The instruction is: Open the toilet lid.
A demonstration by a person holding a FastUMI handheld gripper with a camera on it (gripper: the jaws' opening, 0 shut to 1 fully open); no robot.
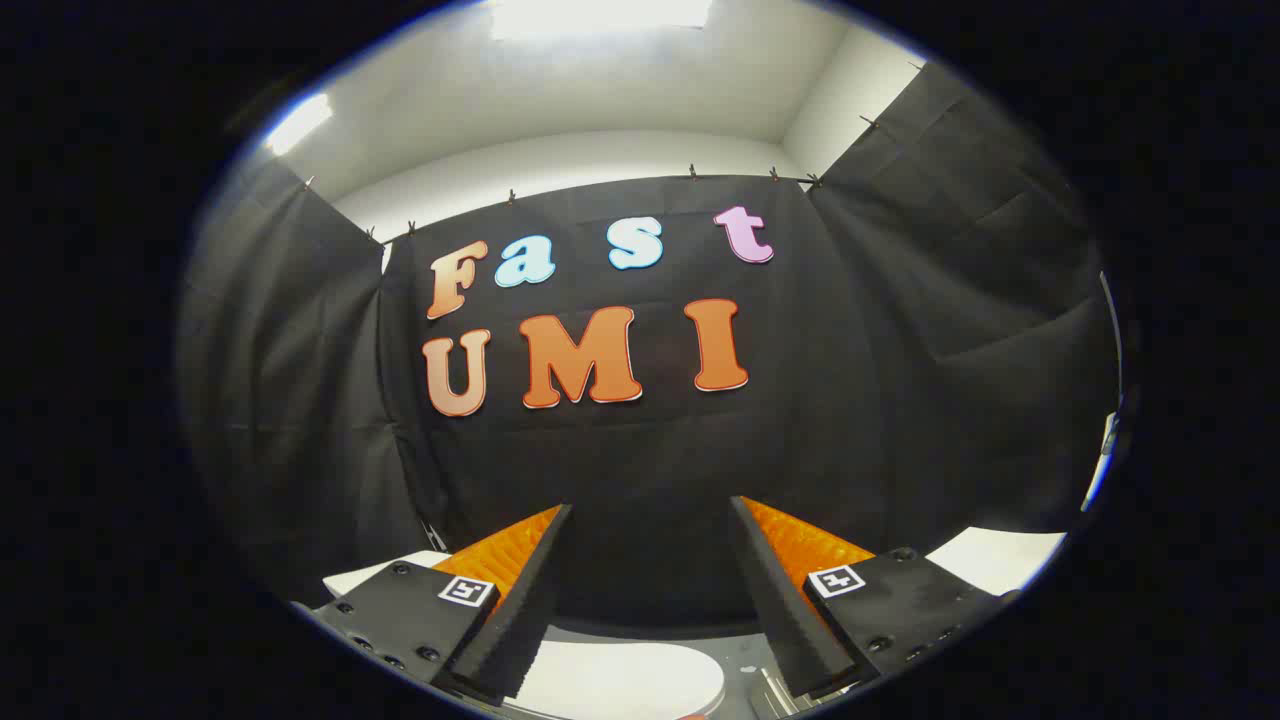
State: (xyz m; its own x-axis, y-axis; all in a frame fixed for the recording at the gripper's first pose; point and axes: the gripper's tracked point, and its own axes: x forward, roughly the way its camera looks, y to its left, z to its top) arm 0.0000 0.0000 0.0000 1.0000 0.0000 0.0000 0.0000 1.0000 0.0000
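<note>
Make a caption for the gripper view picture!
The open claw points at the black cloth wall, with a white toilet lid low between its fingers.

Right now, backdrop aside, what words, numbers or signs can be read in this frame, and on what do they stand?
No readable words or numbers.
Left marker square, on the gripper body: a black-and-white code pattern, not text.
Right marker square, on the other side of the body: the same kind of pattern, not text.
Toilet lid, below the open, empty jaws: plain white, no print visible.
</note>
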